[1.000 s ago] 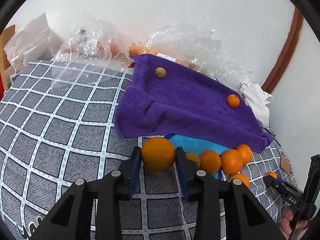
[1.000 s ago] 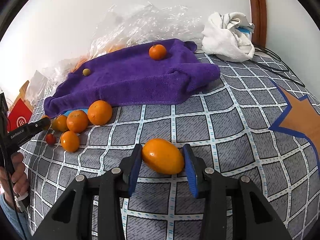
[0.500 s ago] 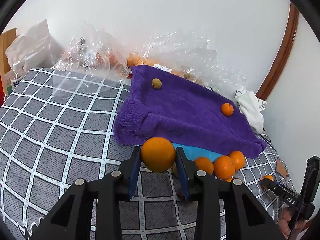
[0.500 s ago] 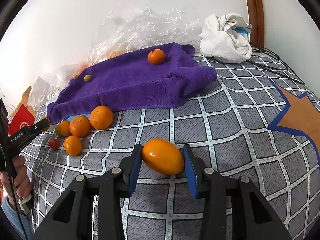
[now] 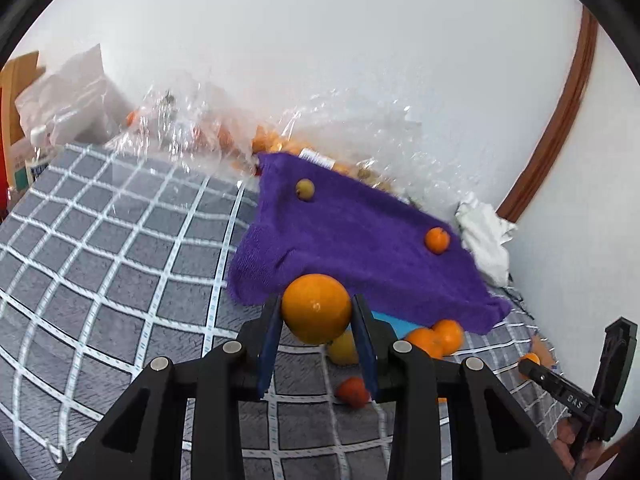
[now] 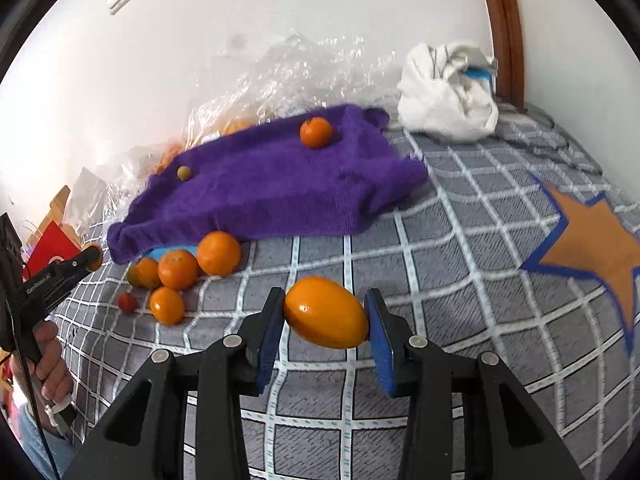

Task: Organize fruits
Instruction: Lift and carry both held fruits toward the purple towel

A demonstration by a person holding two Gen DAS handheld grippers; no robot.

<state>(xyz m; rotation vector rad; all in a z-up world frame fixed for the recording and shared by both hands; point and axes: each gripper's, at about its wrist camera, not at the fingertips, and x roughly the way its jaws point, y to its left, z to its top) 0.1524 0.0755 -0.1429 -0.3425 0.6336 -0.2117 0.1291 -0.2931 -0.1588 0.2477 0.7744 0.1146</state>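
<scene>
Left gripper [image 5: 316,312]: blue pads clamped on a round orange fruit [image 5: 316,308], lifted clear of the grey checked bedspread [image 5: 120,260].
Right gripper [image 6: 325,314]: closed on an oval orange fruit [image 6: 326,312], held above the bedspread.
Purple towel [image 6: 272,188]: carries a small orange tangerine [image 6: 316,132] and a small green fruit [image 6: 184,172], well apart.
Clear plastic bags [image 5: 200,132]: crumpled against the wall, orange fruit inside.
Loose oranges [image 6: 188,268]: clustered at the towel's near edge, a small red fruit [image 6: 127,301] beside them.

A bed cover [image 6: 460,216] in grey checks with white lines fills the lower frame, an orange star [image 6: 592,236] at its right. On it lie a purple towel [image 6: 276,184] at centre, a white cloth bundle [image 6: 448,92] at upper right, crumpled clear plastic [image 6: 288,76] behind (against the wall), and loose oranges [image 6: 188,268] with a small red fruit [image 6: 127,301] at lower left.
</scene>
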